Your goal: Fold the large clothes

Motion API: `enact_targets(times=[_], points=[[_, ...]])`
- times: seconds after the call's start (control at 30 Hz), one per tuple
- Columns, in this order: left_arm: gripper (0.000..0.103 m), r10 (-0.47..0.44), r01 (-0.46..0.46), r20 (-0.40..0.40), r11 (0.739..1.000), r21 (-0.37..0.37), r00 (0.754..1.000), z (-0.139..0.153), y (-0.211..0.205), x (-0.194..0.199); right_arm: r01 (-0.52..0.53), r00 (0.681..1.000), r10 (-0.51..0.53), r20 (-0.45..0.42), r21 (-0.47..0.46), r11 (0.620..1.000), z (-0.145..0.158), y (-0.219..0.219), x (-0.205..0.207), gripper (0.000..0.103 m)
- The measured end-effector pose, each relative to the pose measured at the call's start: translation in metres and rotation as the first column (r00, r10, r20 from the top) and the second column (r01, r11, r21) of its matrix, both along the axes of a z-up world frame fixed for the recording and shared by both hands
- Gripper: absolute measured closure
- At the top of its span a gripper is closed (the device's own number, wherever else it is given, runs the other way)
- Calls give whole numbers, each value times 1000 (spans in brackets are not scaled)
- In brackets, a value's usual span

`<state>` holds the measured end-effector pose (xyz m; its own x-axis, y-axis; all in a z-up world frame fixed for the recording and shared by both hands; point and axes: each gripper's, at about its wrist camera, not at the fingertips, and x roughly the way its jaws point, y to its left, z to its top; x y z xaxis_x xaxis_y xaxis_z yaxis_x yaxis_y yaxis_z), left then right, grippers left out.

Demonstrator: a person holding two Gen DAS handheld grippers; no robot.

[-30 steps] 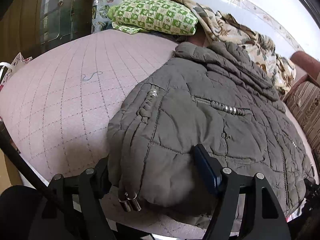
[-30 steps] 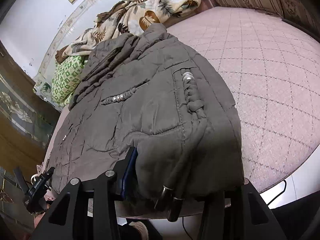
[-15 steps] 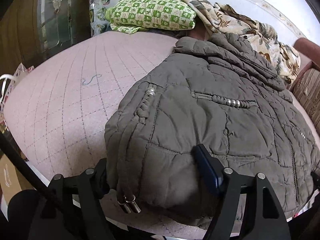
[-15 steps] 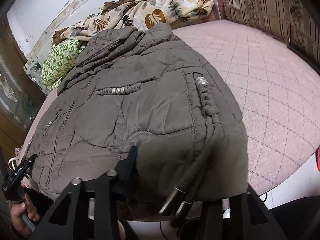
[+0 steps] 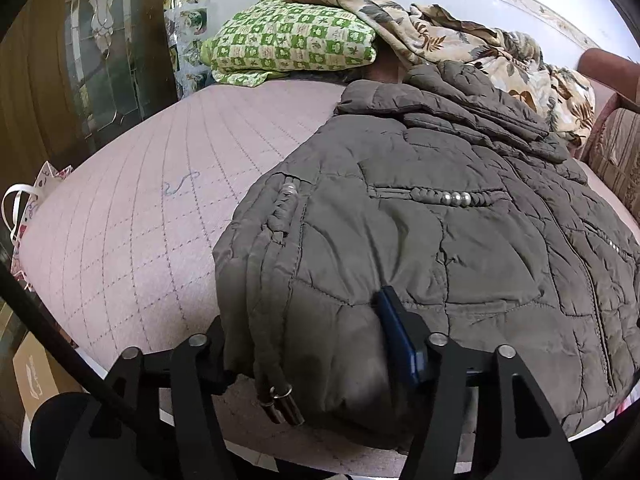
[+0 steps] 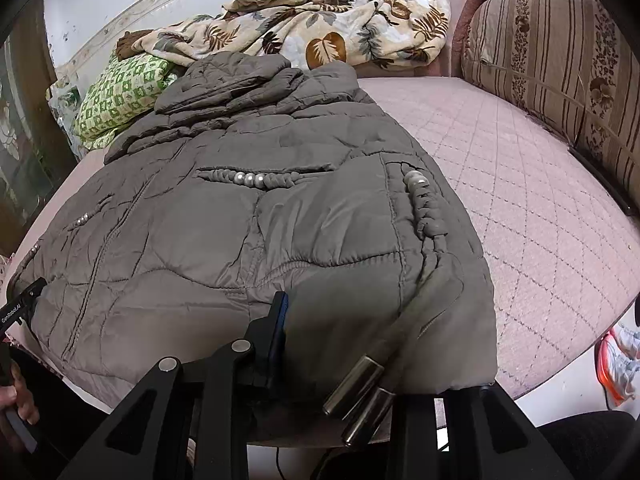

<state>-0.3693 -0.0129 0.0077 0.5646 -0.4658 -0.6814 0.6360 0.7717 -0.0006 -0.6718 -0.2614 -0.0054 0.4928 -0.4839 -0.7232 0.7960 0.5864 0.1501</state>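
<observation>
A large grey-brown quilted jacket [image 5: 440, 220] lies spread on a pink quilted bed [image 5: 132, 208], hood toward the wall. It also shows in the right wrist view [image 6: 248, 216]. My left gripper [image 5: 308, 344] is shut on a thick bunch of the jacket's hem at its left corner, beside two metal cord ends [image 5: 284, 406]. My right gripper [image 6: 372, 344] is shut on the hem at the jacket's right corner, by the metal cord ends [image 6: 360, 396]; its right finger is hidden behind the fabric.
A green checked pillow [image 5: 292, 44] and a leaf-patterned blanket [image 6: 320, 32] lie at the head of the bed. A striped sofa cushion [image 6: 560, 56] stands at the right. A cardboard box [image 5: 36, 376] sits on the floor at the left. A glass-panelled door [image 5: 104, 40] is at far left.
Both grippers kept hold of the hem and tilted up and levelled, so the jacket and the wall sit more squarely in view. The jacket's shape has hardly changed.
</observation>
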Motion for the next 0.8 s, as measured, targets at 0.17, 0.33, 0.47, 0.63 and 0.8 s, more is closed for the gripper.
enact_targets(times=[0.17, 0.33, 0.47, 0.63, 0.8], points=[[55, -19, 19, 17, 1000, 8, 1000, 1, -3, -4, -1, 1000, 1, 3, -7, 1000, 1, 4, 1, 73], [56, -20, 20, 11, 1000, -1, 1000, 2, -4, -3, -1, 1000, 1, -4, -1, 1000, 0, 4, 2, 73], [56, -20, 20, -20, 999, -36, 1000, 2, 1, 1, 6, 1000, -6, -13, 4, 1000, -1, 4, 2, 69], [50, -14, 7, -79, 996, -84, 997, 2, 9, 8, 10, 1000, -10, -9, 21, 1000, -3, 1, 0, 65], [44, -4, -17, -160, 991, -132, 987, -2, 18, 20, 13, 1000, -13, 1, 36, 999, -4, 0, -3, 62]])
